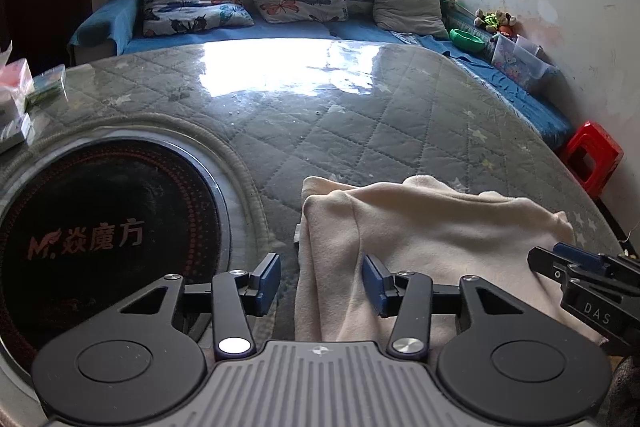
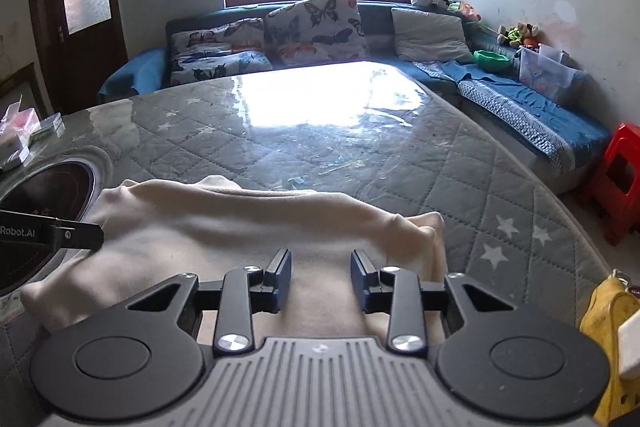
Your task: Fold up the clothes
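Left wrist: left claw jaws apart, nothing pinched, straddling the left edge of the cream garment. Garment lies folded on the quilted table, just beside the round black burner. Right claw over the garment's right side. Far table bare.

Right wrist: right claw apart above the cloth, near its right edge. Open quilt beyond; red stool off the table's rim.

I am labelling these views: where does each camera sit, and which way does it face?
Left wrist: on the left gripper, facing the garment's left edge beside the cooktop; its jaws stand open.
Right wrist: on the right gripper, facing the garment's middle; its jaws stand open.
Shared: garment, quilted table, sofa, each other's gripper.
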A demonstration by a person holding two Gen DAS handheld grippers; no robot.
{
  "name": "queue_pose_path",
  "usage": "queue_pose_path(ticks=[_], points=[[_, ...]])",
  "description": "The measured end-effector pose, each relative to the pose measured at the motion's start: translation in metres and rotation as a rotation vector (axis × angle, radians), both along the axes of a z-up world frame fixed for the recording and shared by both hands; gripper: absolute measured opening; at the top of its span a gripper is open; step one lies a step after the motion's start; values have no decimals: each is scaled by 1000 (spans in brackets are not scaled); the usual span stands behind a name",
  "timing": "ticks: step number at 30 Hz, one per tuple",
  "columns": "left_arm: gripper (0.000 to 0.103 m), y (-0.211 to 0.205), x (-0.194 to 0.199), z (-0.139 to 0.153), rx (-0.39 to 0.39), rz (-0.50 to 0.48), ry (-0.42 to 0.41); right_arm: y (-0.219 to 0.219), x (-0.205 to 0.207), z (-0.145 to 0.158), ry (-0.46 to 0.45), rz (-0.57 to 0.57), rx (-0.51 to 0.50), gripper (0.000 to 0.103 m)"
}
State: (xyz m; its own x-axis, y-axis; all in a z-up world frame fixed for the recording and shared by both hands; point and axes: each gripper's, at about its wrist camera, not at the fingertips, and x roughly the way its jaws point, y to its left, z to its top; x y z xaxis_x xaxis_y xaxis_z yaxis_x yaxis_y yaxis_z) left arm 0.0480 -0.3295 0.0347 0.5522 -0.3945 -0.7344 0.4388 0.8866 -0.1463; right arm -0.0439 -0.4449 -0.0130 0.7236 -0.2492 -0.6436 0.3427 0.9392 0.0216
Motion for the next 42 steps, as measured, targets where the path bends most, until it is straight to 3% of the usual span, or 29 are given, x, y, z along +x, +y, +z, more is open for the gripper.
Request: queue_pose_path(ticks=[11, 17, 22, 30, 34, 42], points=[[56, 18, -26, 2, 5, -25, -35, 47, -36, 13, -34, 134, -2, 44], [57, 21, -30, -7, 31, -26, -31, 67, -45, -1, -14, 153, -30, 48], [58, 27, -36, -4, 30, -29, -44, 69, -52, 11, -48, 143, -29, 53], [75, 35, -67, 1, 63, -58, -87, 69, -71, 12, -78, 90, 19, 71], [90, 41, -82, 6, 57, -73, -123, 74, -80, 14, -92, 65, 25, 80], [100, 50, -108, 14, 42, -77, -177, 92, -98, 22, -120, 25, -10, 93]])
